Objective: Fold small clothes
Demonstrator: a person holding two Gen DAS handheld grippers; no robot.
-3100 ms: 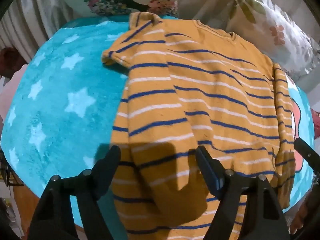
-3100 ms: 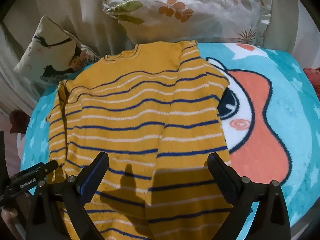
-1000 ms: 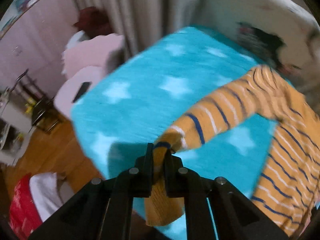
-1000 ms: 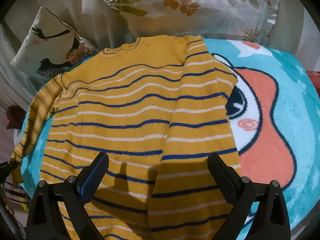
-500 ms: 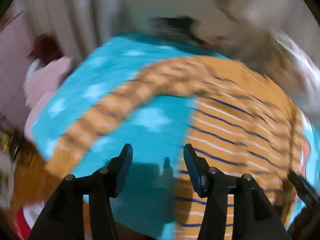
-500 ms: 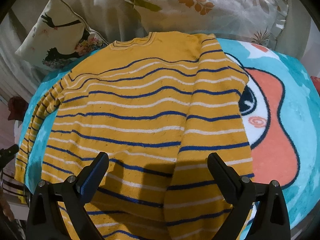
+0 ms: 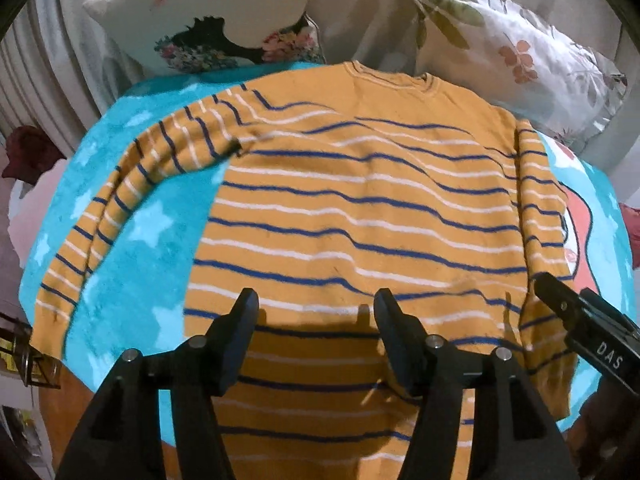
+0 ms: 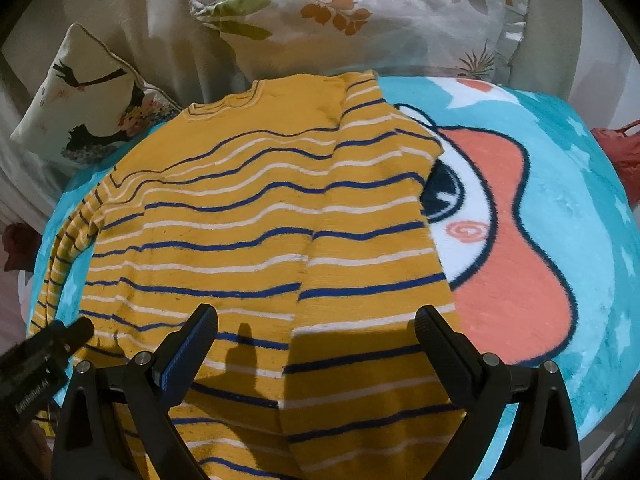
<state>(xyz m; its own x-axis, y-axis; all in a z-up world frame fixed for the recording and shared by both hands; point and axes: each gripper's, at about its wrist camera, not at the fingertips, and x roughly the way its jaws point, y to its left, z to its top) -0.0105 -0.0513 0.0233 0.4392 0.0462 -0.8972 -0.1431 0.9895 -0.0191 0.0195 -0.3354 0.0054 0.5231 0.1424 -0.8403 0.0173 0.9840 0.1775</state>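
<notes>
- On the turquoise star blanket (image 7: 120,264) the yellow striped sweater (image 7: 360,216) lies flat, collar toward the two pillows: a bird-print pillow (image 7: 208,12) and a leaf-print pillow (image 8: 360,20).
- Three seconds ago its left sleeve (image 7: 132,184) was folded in over the body; now it lies stretched out across the blanket, running down to that side's edge.
- One second ago the left gripper (image 7: 316,308) was pinching that sleeve's cuff out over the blanket's edge; now it holds nothing and hovers over the sweater's lower hem area, pointing steeply down.
- Its jaws are opening, about half spread, with only the flat knit beneath them and no cloth pressed between the pads.
- Opposite, the right sleeve (image 8: 372,240) is folded in over the body, as it was before.
- Beside the cartoon face on the blanket (image 8: 500,240), the right gripper (image 8: 316,324) hangs in nearly the same spot as a second ago, tilted down over the hem.
- Its jaws stand wide apart, gripping nothing.
- Each gripper's tip shows at the edge of the other's view.
</notes>
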